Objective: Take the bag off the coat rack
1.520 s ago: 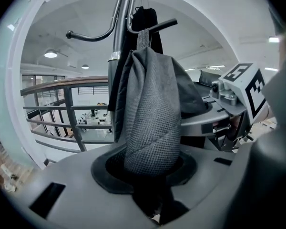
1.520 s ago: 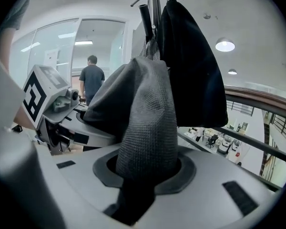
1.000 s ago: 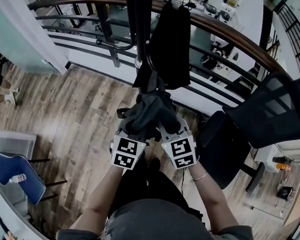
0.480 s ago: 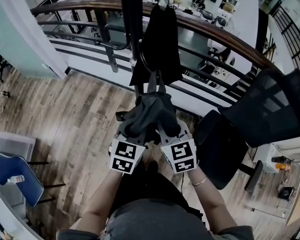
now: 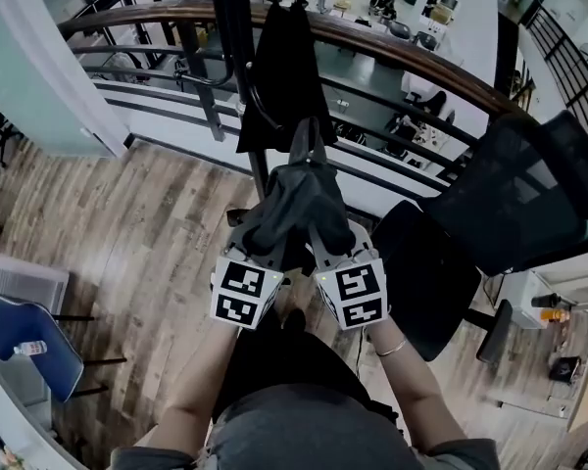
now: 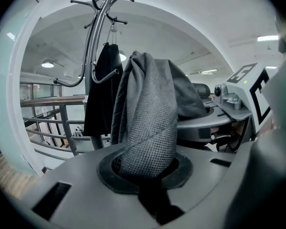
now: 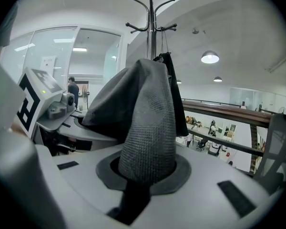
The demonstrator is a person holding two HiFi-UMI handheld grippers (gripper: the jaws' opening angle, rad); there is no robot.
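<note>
A dark grey fabric bag is bunched up between both grippers, in front of the black coat rack pole. My left gripper is shut on the bag's left side, its mesh cloth pinched in the left gripper. My right gripper is shut on the right side, the bag cloth rising out of the right gripper. The bag's top stands beside a lower curved hook of the coat rack. No hook shows through it.
A black garment hangs from the rack's top. Behind the rack runs a wooden-topped railing over a lower floor. A black office chair stands close at the right, a blue chair at the lower left.
The rack and garment have slid left and up in the head view. Both grippers keep hold of the bag, which stands slightly farther from the pole.
</note>
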